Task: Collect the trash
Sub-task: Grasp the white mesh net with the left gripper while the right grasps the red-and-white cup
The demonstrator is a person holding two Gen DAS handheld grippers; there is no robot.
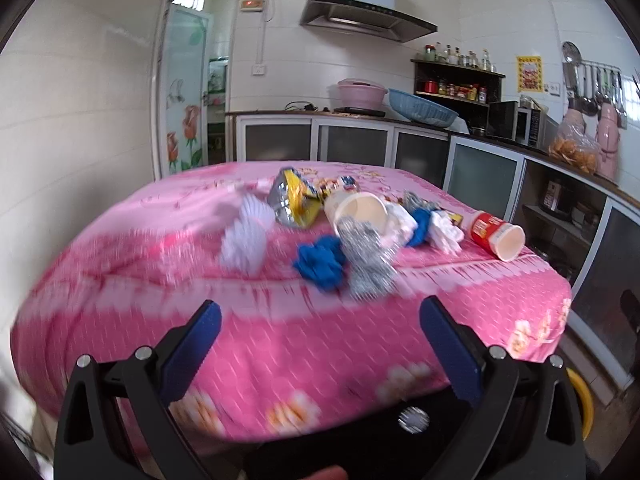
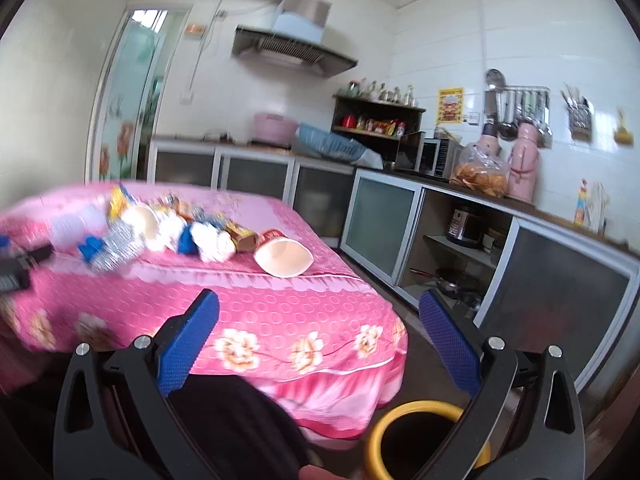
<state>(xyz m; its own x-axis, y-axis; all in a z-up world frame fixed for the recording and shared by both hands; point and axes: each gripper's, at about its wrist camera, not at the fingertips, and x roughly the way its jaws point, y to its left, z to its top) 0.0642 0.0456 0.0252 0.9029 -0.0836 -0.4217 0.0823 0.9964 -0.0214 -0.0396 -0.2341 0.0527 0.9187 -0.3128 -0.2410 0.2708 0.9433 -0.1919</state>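
Trash lies on a table with a pink flowered cloth point(image 1: 280, 344): a crumpled white paper point(image 1: 244, 240), a blue wad point(image 1: 320, 262), a silver foil wrapper point(image 1: 368, 260), a yellow snack bag point(image 1: 296, 198), a white paper cup point(image 1: 356, 208) and a red paper cup point(image 1: 496, 236) on its side. My left gripper point(image 1: 320, 316) is open and empty, in front of the table's near edge. My right gripper point(image 2: 319, 306) is open and empty, off the table's right corner. The red cup point(image 2: 282, 256) lies ahead of it. A yellow-rimmed bin point(image 2: 424, 436) stands on the floor below it.
Kitchen counters with cabinets point(image 2: 380, 224) run along the back and right walls, holding a microwave point(image 2: 434, 156), a blue basket point(image 1: 422, 106) and a bag of snacks point(image 2: 478, 174). The left gripper's body point(image 2: 20, 264) shows at the right wrist view's left edge.
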